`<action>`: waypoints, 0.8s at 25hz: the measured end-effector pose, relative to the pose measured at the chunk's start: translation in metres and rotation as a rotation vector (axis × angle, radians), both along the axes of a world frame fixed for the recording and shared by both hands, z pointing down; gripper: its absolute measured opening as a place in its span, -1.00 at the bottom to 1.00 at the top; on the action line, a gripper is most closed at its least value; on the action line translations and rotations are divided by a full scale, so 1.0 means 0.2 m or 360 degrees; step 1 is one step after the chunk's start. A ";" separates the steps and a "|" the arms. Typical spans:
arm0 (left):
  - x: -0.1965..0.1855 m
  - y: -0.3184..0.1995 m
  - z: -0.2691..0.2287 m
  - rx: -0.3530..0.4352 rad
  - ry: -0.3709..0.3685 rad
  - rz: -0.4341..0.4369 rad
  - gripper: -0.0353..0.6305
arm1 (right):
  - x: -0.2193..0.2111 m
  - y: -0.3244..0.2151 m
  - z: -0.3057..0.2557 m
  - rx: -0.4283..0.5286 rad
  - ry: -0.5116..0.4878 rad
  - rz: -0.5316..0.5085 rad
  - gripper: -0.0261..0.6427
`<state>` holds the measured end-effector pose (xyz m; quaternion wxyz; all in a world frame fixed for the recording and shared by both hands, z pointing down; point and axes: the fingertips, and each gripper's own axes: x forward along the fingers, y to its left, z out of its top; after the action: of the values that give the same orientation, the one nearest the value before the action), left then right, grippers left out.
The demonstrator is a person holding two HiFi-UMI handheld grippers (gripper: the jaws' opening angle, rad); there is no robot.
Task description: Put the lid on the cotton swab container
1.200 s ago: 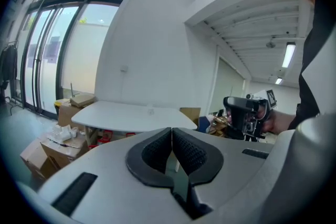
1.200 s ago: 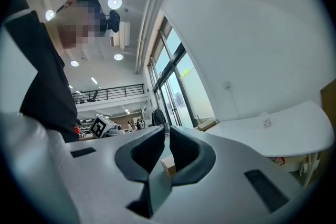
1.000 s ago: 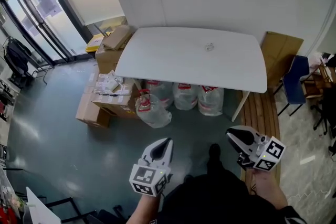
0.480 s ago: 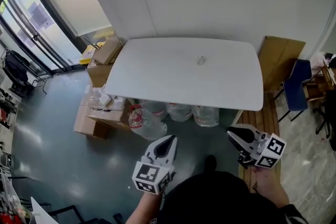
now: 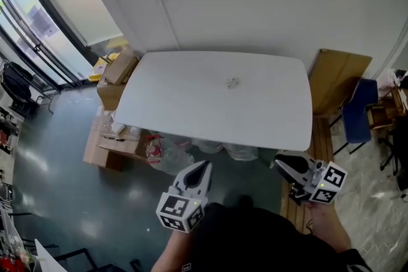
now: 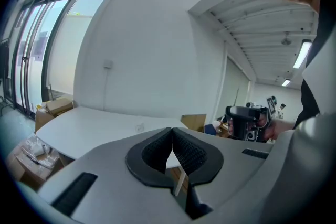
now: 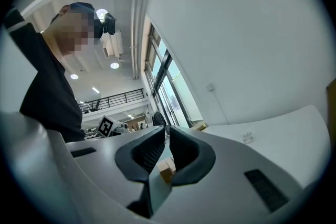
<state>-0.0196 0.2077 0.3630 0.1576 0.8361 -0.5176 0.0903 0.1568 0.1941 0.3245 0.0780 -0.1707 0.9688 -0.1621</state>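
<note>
The white rectangular table with rounded corners (image 5: 191, 105) stands against the wall. Short of its near edge, the left gripper (image 5: 204, 164) and the right gripper (image 5: 278, 162) each have their jaws closed together on nothing. The small clear cotton swab container (image 5: 233, 82) lies near the table's middle, too small to tell lid from body; it is probably light, stiff, slippery plastic, so the lid is best pinched gently across its rim

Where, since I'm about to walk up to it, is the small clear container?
In the head view the small clear container sits on the white table, slightly right of centre and nearer the wall than the table's near edge.
</note>
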 end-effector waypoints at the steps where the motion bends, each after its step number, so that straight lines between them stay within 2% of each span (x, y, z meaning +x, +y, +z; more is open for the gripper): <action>1: 0.01 -0.02 0.02 -0.0013 -0.0003 0.0002 -0.85 | 0.01 -0.03 0.00 -0.0006 -0.0011 0.0006 -0.87; 4: 0.02 -0.11 0.05 -0.0040 0.0001 -0.0004 -0.85 | 0.04 -0.12 0.01 -0.0028 -0.0055 0.0013 -0.87; 9: 0.00 -0.28 0.08 -0.0042 0.0028 -0.0011 -0.85 | -0.01 -0.25 0.06 -0.0058 -0.0038 -0.0023 -0.87; 20: -0.15 -0.80 0.11 -0.0048 0.0054 0.0111 -0.85 | -0.16 -0.71 0.09 -0.0096 -0.0040 0.0091 -0.87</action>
<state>-0.0493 0.0478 0.3852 0.1758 0.8526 -0.4839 0.0893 0.1257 0.0523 0.3417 0.0894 -0.1985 0.9571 -0.1912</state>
